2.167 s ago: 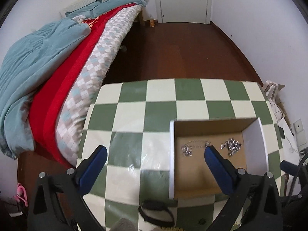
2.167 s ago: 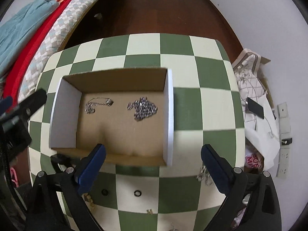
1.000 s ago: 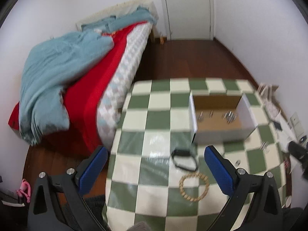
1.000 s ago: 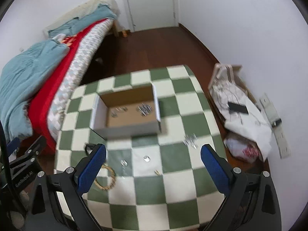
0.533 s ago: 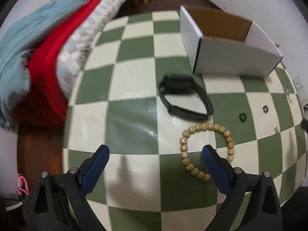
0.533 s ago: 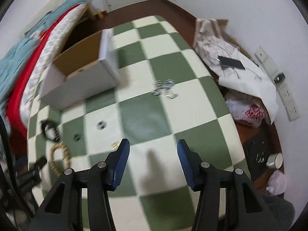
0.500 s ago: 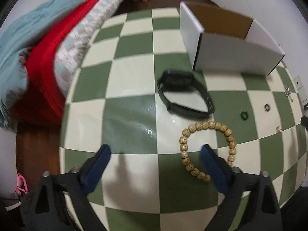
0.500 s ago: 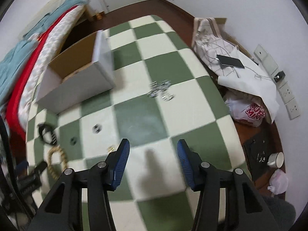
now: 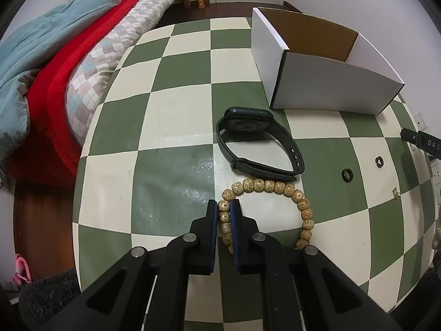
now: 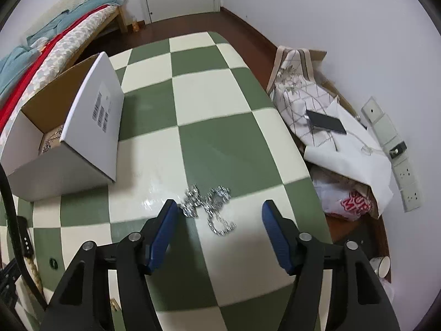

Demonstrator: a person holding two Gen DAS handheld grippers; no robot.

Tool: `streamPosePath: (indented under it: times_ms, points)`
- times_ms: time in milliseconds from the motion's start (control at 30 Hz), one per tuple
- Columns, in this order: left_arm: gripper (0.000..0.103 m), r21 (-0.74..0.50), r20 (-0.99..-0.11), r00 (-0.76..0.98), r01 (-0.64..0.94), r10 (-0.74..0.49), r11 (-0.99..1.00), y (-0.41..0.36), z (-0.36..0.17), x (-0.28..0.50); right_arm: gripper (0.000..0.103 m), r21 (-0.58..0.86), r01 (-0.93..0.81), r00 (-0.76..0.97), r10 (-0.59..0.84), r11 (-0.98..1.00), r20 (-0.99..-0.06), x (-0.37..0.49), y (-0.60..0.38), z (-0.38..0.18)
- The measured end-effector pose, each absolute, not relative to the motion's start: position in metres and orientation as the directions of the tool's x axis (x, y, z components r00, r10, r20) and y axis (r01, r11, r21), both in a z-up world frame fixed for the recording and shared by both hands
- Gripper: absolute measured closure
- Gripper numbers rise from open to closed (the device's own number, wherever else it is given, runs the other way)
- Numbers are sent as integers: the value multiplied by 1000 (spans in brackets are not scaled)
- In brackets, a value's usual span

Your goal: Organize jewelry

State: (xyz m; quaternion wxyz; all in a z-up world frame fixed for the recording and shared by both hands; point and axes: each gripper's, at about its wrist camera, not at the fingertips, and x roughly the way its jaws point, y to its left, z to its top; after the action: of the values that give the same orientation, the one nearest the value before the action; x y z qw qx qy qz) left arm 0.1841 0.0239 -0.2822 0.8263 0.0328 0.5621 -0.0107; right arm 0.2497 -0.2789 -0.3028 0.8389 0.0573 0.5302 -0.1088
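My left gripper [image 9: 223,207] is shut on the near-left side of a wooden bead bracelet [image 9: 275,186] that lies on the green and cream checkered table [image 9: 171,171]. A black smartwatch [image 9: 256,140] lies just beyond the beads. The white cardboard box [image 9: 333,88] stands at the far right; in the right wrist view the box [image 10: 91,127] shows silver jewelry inside. My right gripper [image 10: 217,207] is open, with a silver chain [image 10: 209,204] on the table between its fingers.
Two small dark rings [image 9: 346,175] and a tiny gold piece [image 9: 395,192] lie right of the bracelet. A bed [image 9: 69,41] runs along the table's left. Bags, a phone [image 10: 326,122] and wall sockets sit past the table's right edge [image 10: 292,138].
My left gripper has dropped to the table and shut on the bead bracelet. My right gripper has moved down and forward so the silver chain lies between its open fingers.
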Motion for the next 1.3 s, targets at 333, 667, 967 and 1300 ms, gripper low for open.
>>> streamPosePath:
  times_ms: [333, 667, 967, 1300]
  points:
    - [96, 59, -918, 397, 85, 20, 995, 11, -265, 173, 93, 96, 187, 461, -1, 978, -887, 223, -257, -285]
    - [96, 7, -880, 473, 123, -52, 992, -6, -211, 166, 93, 293, 136, 527, 181, 947, -830, 152, -231, -231]
    - [96, -29, -833, 541, 160, -112, 987, -20, -156, 169, 93, 350, 61, 564, 258, 935, -785, 139, -205, -184]
    - [96, -62, -793, 592, 157, -144, 986, -23, -116, 201, 93, 371, 23, 611, 281, 928, -740, 177, -205, -139]
